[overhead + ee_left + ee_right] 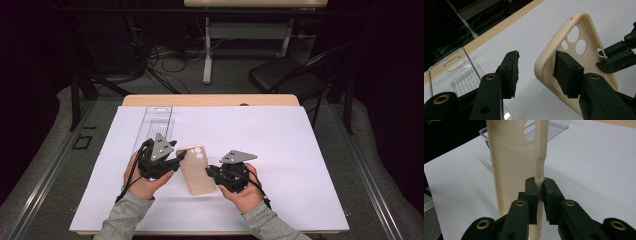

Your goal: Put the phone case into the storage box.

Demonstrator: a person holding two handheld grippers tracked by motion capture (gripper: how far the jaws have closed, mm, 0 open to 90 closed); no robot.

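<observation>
White paper covers your worktop (310,150), with dark floor, cables and a folding chair beyond its far edge. Take the phone case (198,170) as your landmark: the beige case is lifted just off the paper near the middle, between your two hands. A clear plastic tray (159,122) lies beyond the case's left side, flat on the paper.

Your right gripper (539,195) has its fingers pinched narrow on the case's right side wall, about halfway along its length, and the soft rim is visibly squashed there. Your left gripper (536,72) has its fingers partly open, astride the top-left corner of the case: one finger (567,72) sits inside the shell, the other (510,71) stands outside, apart from the wall. It does not grip yet.

My judgement of the risk: the case hangs from one thin flexible wall, so it may twist or slip out of the right fingers if you push with the left ones before they close. Closing the left fingers off-centre could also fold the corner instead of holding it.

The case's long axis runs away from you, slightly tilted to the left, with the camera holes at the far end and the open inside facing up
</observation>
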